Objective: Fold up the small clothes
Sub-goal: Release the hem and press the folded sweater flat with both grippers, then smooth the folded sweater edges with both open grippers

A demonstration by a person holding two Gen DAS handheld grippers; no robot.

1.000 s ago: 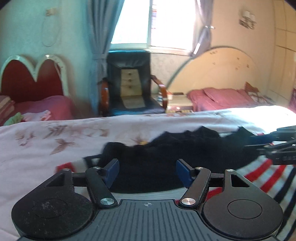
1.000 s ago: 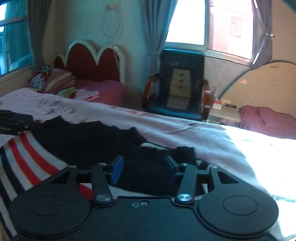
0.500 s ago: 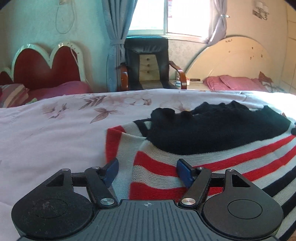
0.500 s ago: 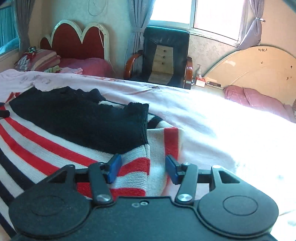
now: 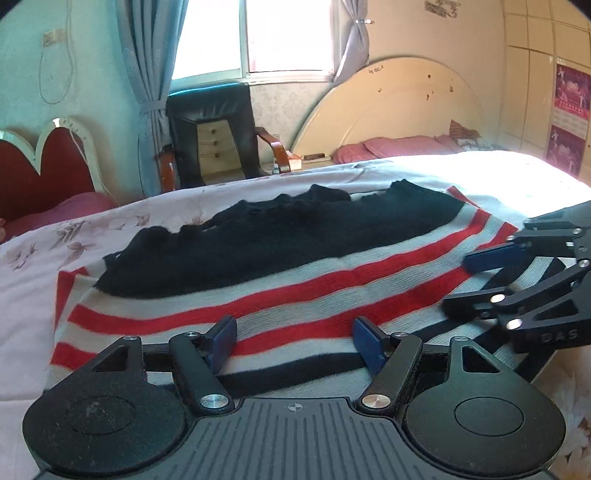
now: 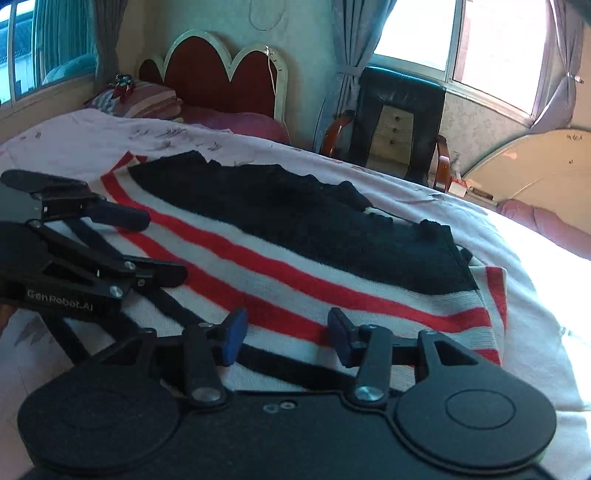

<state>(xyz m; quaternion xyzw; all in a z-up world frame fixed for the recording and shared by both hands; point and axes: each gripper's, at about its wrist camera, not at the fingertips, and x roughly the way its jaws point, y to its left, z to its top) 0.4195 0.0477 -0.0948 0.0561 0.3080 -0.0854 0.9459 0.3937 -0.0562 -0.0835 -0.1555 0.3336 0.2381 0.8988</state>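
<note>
Striped sweater flat on floral bedsheet; left gripper agape and empty, right gripper closing, empty; armchair beyond.

A black armchair is set under the sunlit window, flanked by grey-blue curtains; a red scalloped headboard is seen left

Bed: covered by a pale pink sheet printed with leaves.
Lying on it: a striped sweater in red, white and black, spread flat just ahead of both tools.
</note>
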